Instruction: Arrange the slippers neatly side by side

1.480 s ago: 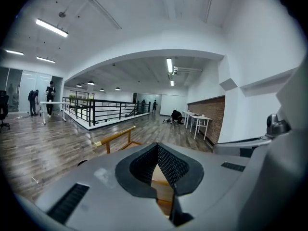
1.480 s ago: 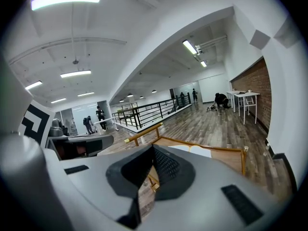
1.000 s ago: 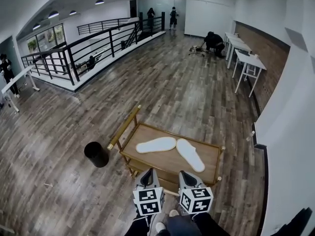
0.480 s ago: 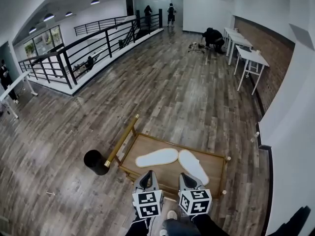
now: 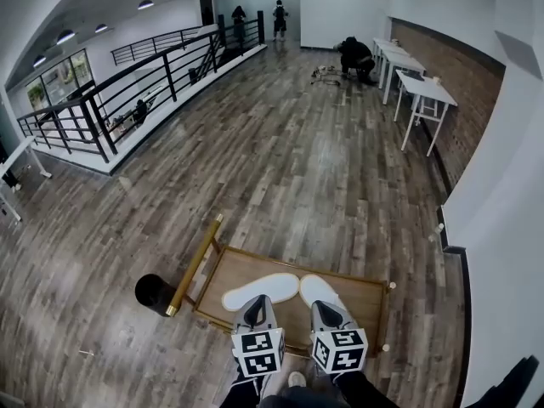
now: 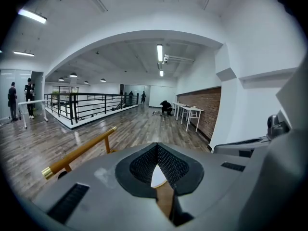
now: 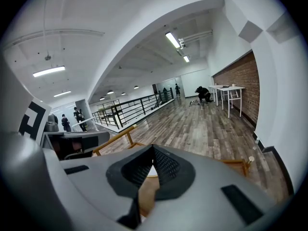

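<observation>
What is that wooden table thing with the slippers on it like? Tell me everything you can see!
It is a low wooden cart standing on the plank floor. Its top is a flat brown tray with a raised rim. A long golden handle bar runs along its left end. A white slipper and a second slipper lie on it, close together but at an angle to each other. A black round bin stands on the floor beside the handle.
</observation>
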`<action>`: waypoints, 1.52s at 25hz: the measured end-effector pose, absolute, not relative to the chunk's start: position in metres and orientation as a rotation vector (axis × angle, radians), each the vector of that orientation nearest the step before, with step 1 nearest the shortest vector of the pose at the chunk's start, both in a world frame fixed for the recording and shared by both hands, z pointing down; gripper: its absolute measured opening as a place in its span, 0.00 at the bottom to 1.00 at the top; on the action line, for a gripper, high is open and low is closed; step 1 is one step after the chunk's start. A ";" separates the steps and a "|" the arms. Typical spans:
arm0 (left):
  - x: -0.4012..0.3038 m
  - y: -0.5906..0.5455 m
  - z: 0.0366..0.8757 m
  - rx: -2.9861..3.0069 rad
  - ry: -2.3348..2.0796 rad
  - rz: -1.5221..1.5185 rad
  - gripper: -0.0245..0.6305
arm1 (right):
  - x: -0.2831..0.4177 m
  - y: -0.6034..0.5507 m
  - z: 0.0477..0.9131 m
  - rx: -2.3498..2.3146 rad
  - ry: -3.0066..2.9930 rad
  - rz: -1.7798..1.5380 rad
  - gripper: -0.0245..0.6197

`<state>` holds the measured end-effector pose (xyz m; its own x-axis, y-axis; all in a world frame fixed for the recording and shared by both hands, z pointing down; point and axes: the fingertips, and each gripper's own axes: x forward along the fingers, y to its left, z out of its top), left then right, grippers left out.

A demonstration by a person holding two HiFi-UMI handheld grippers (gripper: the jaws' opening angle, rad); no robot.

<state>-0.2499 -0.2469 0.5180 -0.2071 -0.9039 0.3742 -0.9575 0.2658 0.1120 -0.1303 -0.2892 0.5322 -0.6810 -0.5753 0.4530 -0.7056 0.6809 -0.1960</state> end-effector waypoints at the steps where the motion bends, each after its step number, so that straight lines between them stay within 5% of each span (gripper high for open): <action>1: -0.248 -0.253 0.519 1.704 -2.166 0.208 0.04 | -0.128 -0.294 0.532 1.019 -2.533 0.512 0.04; 38: -0.262 -0.329 0.555 2.074 -1.691 0.307 0.04 | -0.121 -0.339 0.541 1.561 -2.246 0.583 0.04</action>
<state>-0.2622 -0.3287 0.5551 0.2260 -0.8697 0.4387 -0.9684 -0.1521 0.1974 -0.1207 -0.3392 0.5406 -0.3364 -0.7996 0.4975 -0.9406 0.3108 -0.1366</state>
